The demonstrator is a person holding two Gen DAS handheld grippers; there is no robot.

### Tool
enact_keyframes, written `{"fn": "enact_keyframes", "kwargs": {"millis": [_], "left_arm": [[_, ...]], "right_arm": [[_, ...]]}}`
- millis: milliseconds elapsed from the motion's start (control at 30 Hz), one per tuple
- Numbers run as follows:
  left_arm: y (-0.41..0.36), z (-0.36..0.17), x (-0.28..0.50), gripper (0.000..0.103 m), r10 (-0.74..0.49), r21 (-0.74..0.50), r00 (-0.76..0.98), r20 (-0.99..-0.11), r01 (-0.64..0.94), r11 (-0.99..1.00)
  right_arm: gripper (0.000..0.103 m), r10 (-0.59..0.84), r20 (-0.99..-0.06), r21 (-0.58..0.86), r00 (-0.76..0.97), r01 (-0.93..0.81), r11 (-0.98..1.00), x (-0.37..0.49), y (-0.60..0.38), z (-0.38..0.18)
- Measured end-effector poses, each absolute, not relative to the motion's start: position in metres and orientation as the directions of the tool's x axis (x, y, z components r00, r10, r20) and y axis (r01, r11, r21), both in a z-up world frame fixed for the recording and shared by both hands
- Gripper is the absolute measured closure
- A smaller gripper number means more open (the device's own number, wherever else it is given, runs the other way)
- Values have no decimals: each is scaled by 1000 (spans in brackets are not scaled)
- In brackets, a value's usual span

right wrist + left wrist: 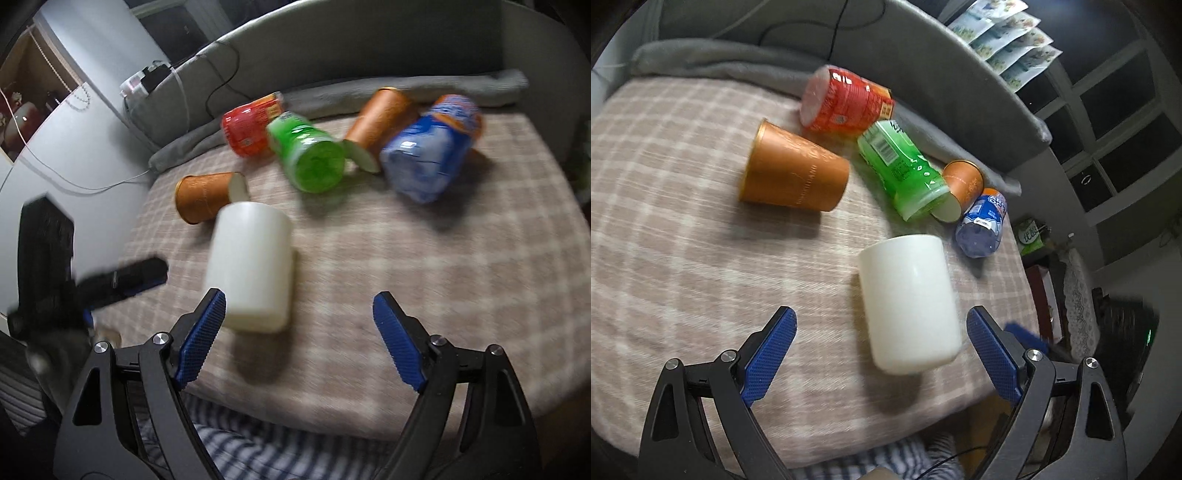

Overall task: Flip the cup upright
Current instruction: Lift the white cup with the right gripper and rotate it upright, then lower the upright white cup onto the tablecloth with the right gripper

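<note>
Here we are holding both tongs spread and empty: the left tongs (881,354) are flanking the plain white cylindrical cup (909,304), lying on the beige checked blanket (683,240); the right tongs (299,339) are hovering beside it.

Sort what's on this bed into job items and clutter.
Job: white cup, lying on its side; left hand-held gripper, open around it; right hand-held gripper, open.

Clutter: two orange cups, red cup, green cup, blue cup.
</note>
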State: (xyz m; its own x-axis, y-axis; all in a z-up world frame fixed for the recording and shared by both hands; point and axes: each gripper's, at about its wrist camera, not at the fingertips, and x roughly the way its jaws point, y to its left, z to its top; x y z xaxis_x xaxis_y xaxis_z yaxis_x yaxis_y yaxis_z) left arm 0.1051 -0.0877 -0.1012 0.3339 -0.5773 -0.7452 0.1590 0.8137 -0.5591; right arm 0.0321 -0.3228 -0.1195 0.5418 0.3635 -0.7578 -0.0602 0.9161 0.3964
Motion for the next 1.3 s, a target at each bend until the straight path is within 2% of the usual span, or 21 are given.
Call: {"fn": "enact_keyframes", "kwargs": {"millis": [233,567,600,767,1067,1300], "left_arm": [[-103,-113,133,10,-595,-595,243,-766,83,799],[-128,-132,138,10,-594,-593,168,-787,62,803],[-129,-134,139,11,-594,-594,165,-787,55,802],[-134,-142,142,27,-589,-590,148,-794,47,806],[-134,-140,141,29,-581,-580,168,-796,60,812],[-140,-122,129,29,-543,-524,249,-802,144,840]], "right_arm": [[18,327,-754,424,569,42,905,8,-367,-133],[18,319,-752,463,576,119,878,-2,-397,-149],[18,319,-754,463,575,121,878,-3,-397,-150],[18,306,-759,463,575,145,875,-4,-404,-158],[18,285,-761,477,583,204,855,-5,-417,-166],[18,297,-753,487,587,194,852,-4,-415,-165]]}}
